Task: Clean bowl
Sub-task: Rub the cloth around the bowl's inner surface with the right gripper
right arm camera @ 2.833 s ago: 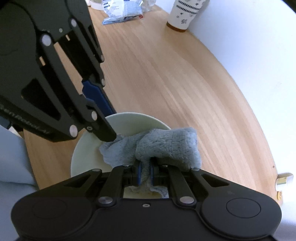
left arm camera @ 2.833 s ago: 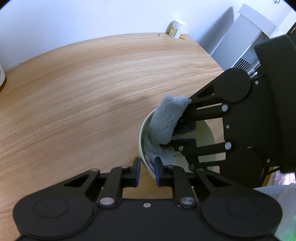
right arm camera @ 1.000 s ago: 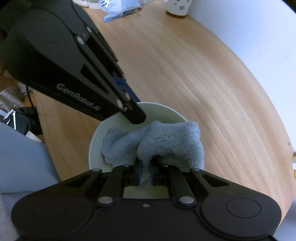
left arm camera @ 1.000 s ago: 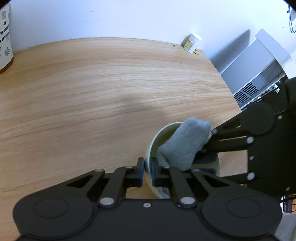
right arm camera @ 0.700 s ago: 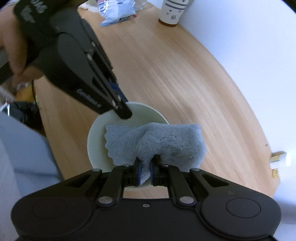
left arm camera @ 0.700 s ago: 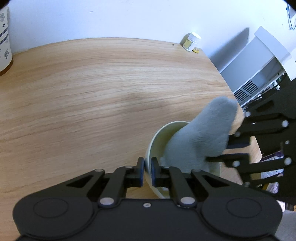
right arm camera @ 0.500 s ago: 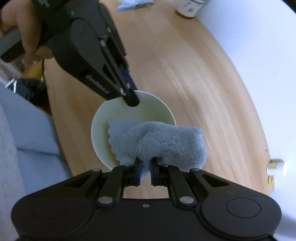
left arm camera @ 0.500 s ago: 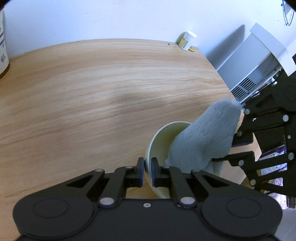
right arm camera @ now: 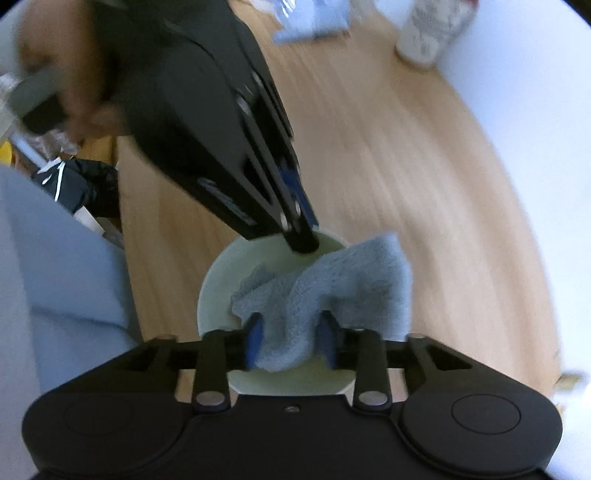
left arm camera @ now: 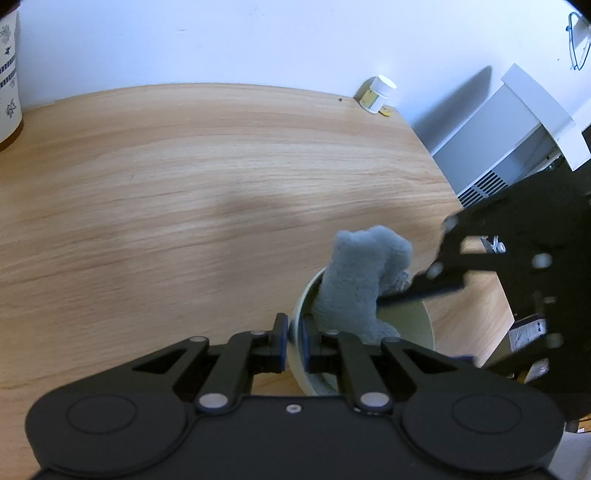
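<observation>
A pale cream bowl [left arm camera: 424, 321] [right arm camera: 218, 280] stands near the wooden table's edge. My left gripper [left arm camera: 293, 341] is shut on its near rim, one pad inside and one outside; in the right wrist view its fingertips [right arm camera: 301, 240] reach the far rim. A grey-blue fluffy cloth [left arm camera: 362, 277] [right arm camera: 332, 288] slumps in the bowl and over its rim. My right gripper [right arm camera: 290, 338] hangs above the bowl, jaws opening, with a loose fold of cloth between the blue pads. Its blurred fingers [left arm camera: 439, 286] show at the right of the left wrist view.
A patterned cup [left arm camera: 7, 81] [right arm camera: 432, 33] and a small white jar [left arm camera: 378, 94] stand by the wall. A blue-white packet [right arm camera: 314, 18] lies at the table's far end. A white appliance [left arm camera: 509, 136] stands beyond the table edge. A person's hand [right arm camera: 74, 92] holds the left gripper; blue-grey clothing [right arm camera: 55, 258] is close by.
The right gripper lifted the pinched cloth partly out of the bowl, then spread its jaws. The cloth now sags back toward the bowl. The left gripper kept its hold on the rim.
</observation>
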{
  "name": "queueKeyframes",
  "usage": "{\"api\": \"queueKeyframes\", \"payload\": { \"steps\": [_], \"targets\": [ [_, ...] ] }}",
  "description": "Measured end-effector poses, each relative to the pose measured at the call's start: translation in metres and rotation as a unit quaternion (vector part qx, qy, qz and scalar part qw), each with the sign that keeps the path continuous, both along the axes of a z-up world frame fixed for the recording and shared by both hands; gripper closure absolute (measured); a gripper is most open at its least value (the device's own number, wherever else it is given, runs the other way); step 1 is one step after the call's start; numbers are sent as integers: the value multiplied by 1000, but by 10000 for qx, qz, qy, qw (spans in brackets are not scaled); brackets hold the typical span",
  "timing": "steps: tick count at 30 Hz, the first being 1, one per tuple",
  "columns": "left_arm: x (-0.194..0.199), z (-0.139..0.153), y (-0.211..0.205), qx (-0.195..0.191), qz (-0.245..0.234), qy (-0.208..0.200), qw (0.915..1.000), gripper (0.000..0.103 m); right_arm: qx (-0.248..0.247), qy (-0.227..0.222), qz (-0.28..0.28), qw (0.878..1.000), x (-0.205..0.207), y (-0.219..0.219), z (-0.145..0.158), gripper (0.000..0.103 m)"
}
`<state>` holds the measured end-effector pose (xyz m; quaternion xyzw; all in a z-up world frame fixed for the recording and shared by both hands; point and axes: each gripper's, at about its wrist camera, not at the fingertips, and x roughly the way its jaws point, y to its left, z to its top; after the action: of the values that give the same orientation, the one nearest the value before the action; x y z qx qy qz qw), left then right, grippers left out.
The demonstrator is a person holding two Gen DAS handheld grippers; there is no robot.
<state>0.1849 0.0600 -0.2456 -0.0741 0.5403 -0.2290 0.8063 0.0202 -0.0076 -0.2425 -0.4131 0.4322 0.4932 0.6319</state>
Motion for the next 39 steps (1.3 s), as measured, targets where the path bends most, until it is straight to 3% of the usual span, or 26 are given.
{"api": "queueKeyframes", "payload": {
  "steps": [2,4,6,9,15,20,25,31,39],
  "targets": [
    [1,0,0,-6,10,3,10000,96,134,-130,179,9997,-10,-2,10,56],
    [1,0,0,-21,2,0,10000,96,303,-319,235,9988,17,9,15,53],
    [1,-1,0,-20,-24,-16,10000,96,409,-595,323,9969,28,-12,52,40],
    [0,0,-1,32,-118,-158,9998,98,478,-950,602,9925,69,34,-2,35],
    [-1,1,-3,115,-273,-210,9993,98,132,-1515,1261,9803,85,23,-24,35],
    [-2,1,-4,136,-280,-206,9993,98,96,-1471,1319,9802,74,-9,-15,35],
    [-1,2,-7,120,-242,-191,9995,98,165,-1356,1257,9826,82,-1,-10,51],
    [0,2,-10,166,-241,-209,9994,98,71,-1247,1319,9834,76,-10,-8,57],
    [-2,3,-7,117,-244,-208,9994,98,-70,-443,903,9949,97,-2,-23,57]
  ]
}}
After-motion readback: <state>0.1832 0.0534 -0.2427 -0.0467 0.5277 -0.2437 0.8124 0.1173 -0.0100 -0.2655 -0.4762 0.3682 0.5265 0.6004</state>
